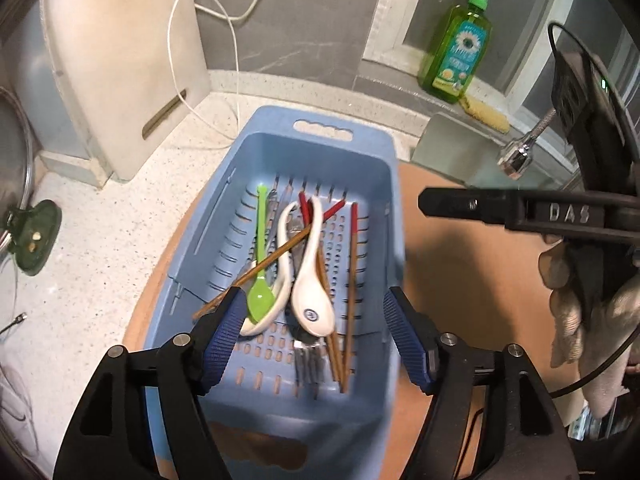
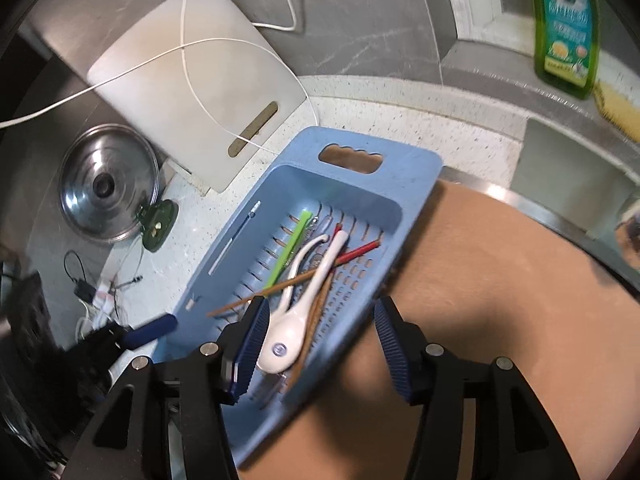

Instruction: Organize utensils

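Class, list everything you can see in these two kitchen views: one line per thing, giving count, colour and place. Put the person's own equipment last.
Basket: one, blue, on the round board.
Round board: one, tan, beside the sink.
Plastic spoon: one, green, in the basket.
Ceramic spoons: two, white, in the basket.
Chopsticks: several, brown with red ends, in the basket.
Forks: metal, count unclear, basket's near end.
Cutting board: one, cream, leaning on the wall.
Soap bottle: one, green, on the ledge.
Sponge: one, yellow, beside the bottle.
Pot lid: one, steel, on the left.
Faucet: one, chrome, over the sink.
Left hand-held gripper: open, above the basket.
Right hand-held gripper: open, above the basket.
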`<state>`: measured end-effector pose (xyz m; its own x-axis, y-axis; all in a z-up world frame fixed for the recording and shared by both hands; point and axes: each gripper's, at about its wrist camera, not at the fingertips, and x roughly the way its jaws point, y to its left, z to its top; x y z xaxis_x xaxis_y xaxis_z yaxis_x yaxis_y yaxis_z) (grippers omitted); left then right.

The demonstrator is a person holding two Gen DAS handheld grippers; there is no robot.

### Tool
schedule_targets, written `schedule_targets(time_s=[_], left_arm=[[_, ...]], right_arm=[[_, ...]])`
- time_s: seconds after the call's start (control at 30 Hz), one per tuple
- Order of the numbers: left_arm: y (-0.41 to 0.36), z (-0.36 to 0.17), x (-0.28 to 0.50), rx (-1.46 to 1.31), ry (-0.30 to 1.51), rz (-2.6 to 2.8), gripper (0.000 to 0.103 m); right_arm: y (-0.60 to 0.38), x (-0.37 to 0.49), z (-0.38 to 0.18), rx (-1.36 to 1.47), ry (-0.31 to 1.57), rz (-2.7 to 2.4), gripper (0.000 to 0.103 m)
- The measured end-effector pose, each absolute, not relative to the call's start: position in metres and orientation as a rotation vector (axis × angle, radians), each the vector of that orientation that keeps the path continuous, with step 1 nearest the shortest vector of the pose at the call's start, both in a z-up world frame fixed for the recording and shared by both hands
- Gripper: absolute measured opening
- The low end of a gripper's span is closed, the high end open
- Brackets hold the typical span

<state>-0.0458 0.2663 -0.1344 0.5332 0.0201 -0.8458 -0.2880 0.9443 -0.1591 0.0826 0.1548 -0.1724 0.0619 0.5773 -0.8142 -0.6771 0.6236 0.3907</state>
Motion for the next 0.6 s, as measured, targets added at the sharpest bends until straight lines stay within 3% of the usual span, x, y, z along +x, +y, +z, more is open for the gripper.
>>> schedule_targets(time_s=[0.3, 0.6], left_arm=[[0.240, -0.111, -0.056, -0.276, 0.933, 0.233, 0.081], [0.216, -0.095, -0.072, -0.284, 0.875, 0.304, 0.082]], right_arm=[[0.115, 0.067, -0.155, -0.158, 1.071, 0.959, 0.063], [0.072, 0.049, -0.135, -0.200, 0.978, 0.960, 0.064]])
